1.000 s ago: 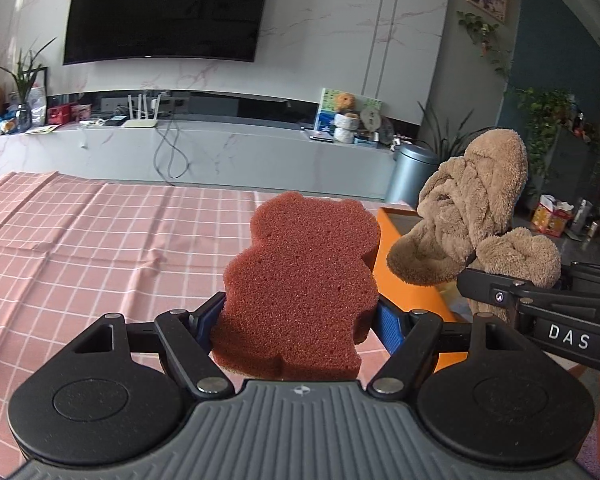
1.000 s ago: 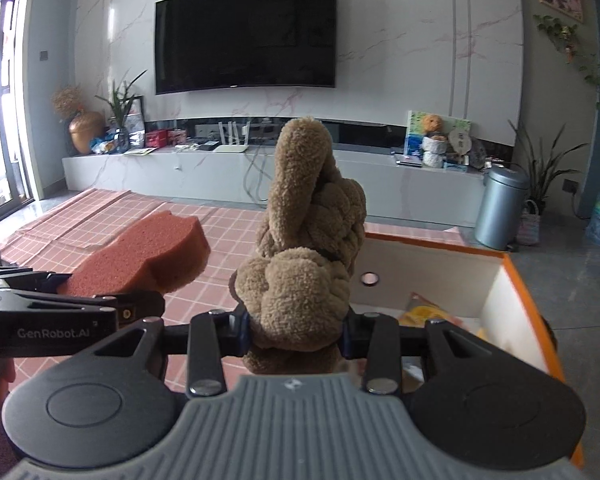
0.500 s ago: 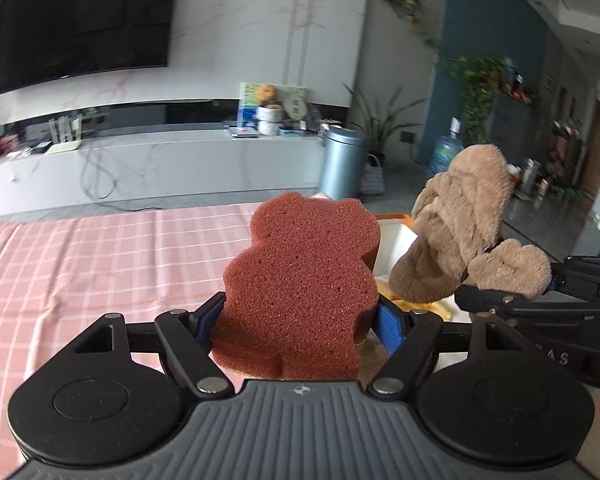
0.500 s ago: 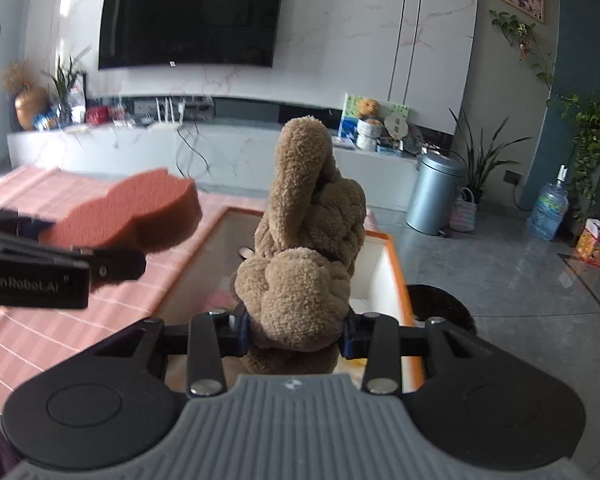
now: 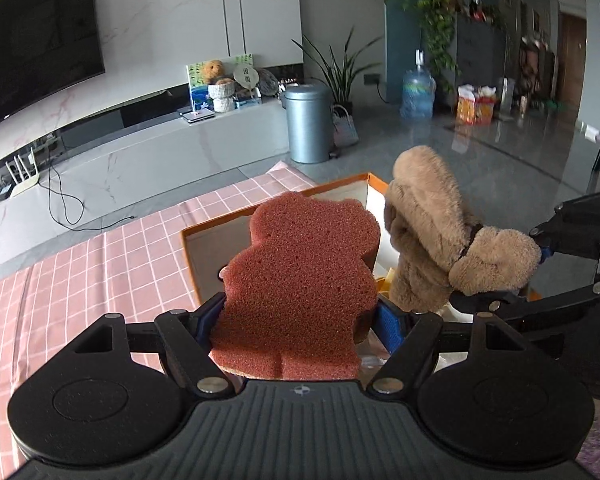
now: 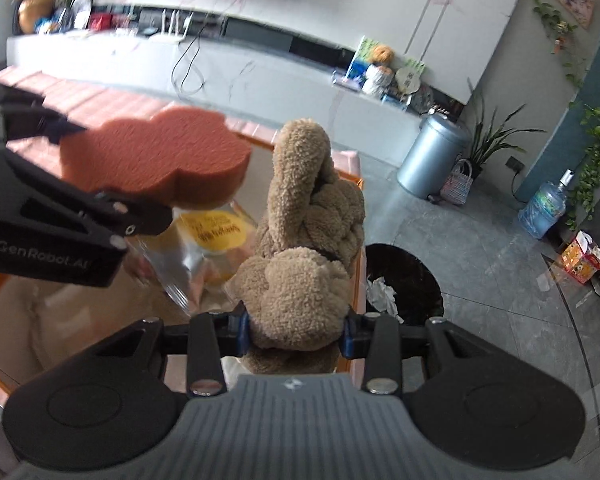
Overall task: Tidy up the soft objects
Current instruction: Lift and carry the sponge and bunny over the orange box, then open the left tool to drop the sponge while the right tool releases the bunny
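A reddish-brown bear-shaped sponge stands upright in my left gripper, whose blue pads press on its sides. The same sponge shows blurred at the left of the right wrist view, over the box. My right gripper is shut on a tan plush braided slipper, which points up and away. That slipper hangs just right of the sponge in the left wrist view. Below both lies an open box with an orange rim and pale inside.
A clear bag with a yellow label lies inside the box. The box sits on a pink checked tablecloth. A black waste bin stands on the floor past the box's right side. A grey pedal bin stands further off.
Both grippers have swung to the right with their loads, from above the tablecloth to above the open box. The views have rolled and tipped downward. Neither grip has altered.
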`<state>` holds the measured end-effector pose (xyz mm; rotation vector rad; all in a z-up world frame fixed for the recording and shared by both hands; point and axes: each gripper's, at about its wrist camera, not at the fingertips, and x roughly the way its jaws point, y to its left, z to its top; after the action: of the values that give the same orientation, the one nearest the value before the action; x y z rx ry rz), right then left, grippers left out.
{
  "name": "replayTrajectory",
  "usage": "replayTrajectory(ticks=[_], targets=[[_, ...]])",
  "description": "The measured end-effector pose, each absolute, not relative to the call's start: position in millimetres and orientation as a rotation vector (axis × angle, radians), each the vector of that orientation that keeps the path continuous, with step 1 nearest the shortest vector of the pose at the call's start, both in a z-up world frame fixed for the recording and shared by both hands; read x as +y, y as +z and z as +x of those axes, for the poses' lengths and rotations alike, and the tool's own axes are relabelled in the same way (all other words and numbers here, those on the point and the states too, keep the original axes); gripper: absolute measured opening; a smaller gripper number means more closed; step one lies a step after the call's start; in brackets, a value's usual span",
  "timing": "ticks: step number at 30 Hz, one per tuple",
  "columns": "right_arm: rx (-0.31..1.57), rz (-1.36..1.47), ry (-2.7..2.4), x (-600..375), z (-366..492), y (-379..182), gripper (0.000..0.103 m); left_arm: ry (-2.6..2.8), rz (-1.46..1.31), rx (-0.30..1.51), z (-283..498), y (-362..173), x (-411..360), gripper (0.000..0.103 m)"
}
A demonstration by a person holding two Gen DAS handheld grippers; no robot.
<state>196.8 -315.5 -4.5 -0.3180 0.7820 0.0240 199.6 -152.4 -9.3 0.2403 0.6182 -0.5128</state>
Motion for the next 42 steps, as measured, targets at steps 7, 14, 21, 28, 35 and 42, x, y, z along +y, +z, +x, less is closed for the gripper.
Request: replayTrajectory(ticks=[7, 14, 21, 28, 35, 42], targets=[[0.840, -0.369, 0.068, -319, 225, -17, 0.040, -0.522, 0.305, 0.644, 207, -22, -171, 0.086], [0.898, -0.399, 0.091, -317, 247, -27, 0.042, -0.531, 0.363, 0.683, 220, -31, -181, 0.086], [0.921, -0.433, 0.105, -310, 250, -33, 0.044, -0.531, 0.426, 0.728, 230, -36, -190, 0.087], [0.915, -0.438, 0.114, -309, 245, -34, 0.048, -0.528, 0.452, 0.781, 239, -38, -192, 0.091], [0.900, -0.488, 0.146, -307, 237, -30, 0.068, -0.537, 0.499, 0.775, 236, -39, -193, 0.095], [0.898, -0.524, 0.185, -306, 227, -19, 0.074, -0.557, 0.524, 0.801, 232, -31, -193, 0.098]])
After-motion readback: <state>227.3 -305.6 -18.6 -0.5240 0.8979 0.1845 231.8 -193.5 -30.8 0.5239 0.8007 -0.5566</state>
